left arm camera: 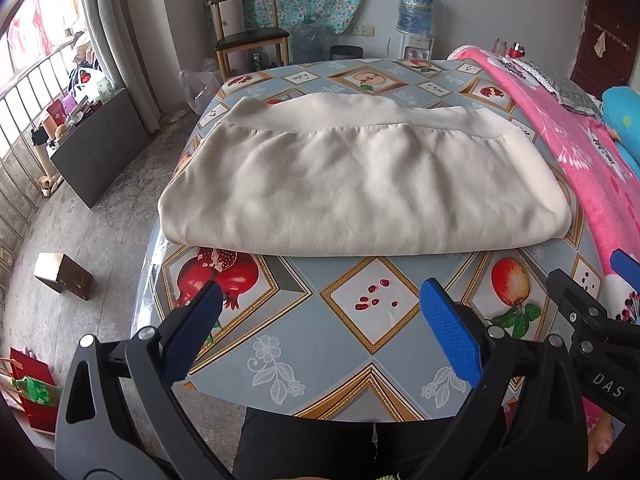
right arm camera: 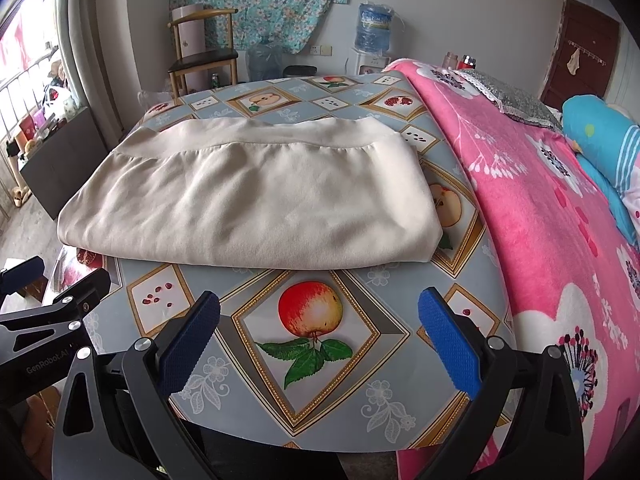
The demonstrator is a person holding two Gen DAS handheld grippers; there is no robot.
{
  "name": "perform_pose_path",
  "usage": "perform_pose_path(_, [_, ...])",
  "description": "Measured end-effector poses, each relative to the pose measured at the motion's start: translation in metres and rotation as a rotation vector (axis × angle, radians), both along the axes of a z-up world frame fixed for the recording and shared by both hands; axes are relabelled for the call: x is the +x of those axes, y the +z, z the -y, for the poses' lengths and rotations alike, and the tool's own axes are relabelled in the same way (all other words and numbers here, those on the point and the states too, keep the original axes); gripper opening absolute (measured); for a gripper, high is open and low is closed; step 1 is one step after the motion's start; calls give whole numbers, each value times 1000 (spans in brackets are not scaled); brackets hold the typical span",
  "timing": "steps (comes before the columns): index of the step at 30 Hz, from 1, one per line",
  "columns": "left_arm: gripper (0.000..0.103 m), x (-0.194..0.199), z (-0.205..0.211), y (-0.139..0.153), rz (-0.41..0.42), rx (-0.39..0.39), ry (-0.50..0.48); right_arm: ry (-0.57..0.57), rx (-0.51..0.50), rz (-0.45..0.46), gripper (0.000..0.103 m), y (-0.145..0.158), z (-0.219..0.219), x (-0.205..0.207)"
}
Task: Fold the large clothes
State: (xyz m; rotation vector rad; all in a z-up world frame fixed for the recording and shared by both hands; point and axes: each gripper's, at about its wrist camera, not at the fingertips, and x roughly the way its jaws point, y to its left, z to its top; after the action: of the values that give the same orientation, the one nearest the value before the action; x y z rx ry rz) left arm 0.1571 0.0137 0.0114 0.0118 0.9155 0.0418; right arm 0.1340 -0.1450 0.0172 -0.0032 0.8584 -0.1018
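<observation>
Left hand-held gripper [left arm camera: 320,304]: blue-padded fingers [left arm camera: 448,332] spread wide, nothing between them, hovering above the near edge of the counter [left arm camera: 304,360]. Right hand-held gripper [right arm camera: 320,312]: likewise spread, empty, over the printed apple panel at the counter's near edge. Each gripper's black frame shows at the margin of the other's view, so the two sit side by side, near each other but apart.

Cream garment [left arm camera: 360,184]: lies folded into a broad rectangle on the counter, beyond both grippers, not touched by either. Its near fold runs roughly parallel to the counter's near edge; a ribbed band runs along its far side. The surface is lightly wrinkled.

Counter cloth: grey-blue, diamond panels with fruit and seed prints.

To the right of the garment, a pink flowered blanket [right arm camera: 540,200] covers a bed set against the counter; a blue pillow [right arm camera: 600,132] lies farther right on it.

Beyond the garment, against the far wall: a wooden chair [left arm camera: 252,36], and a water dispenser [left arm camera: 416,20] with a blue bottle on top.

Left of the garment, on the floor: a dark low cabinet [left arm camera: 100,148] and a small brown box [left arm camera: 64,276].
</observation>
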Motion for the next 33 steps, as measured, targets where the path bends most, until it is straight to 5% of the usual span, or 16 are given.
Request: perform_pose_path(33, [95, 0, 0, 0, 0, 2, 0, 5, -7, -3, 97, 0, 0, 0])
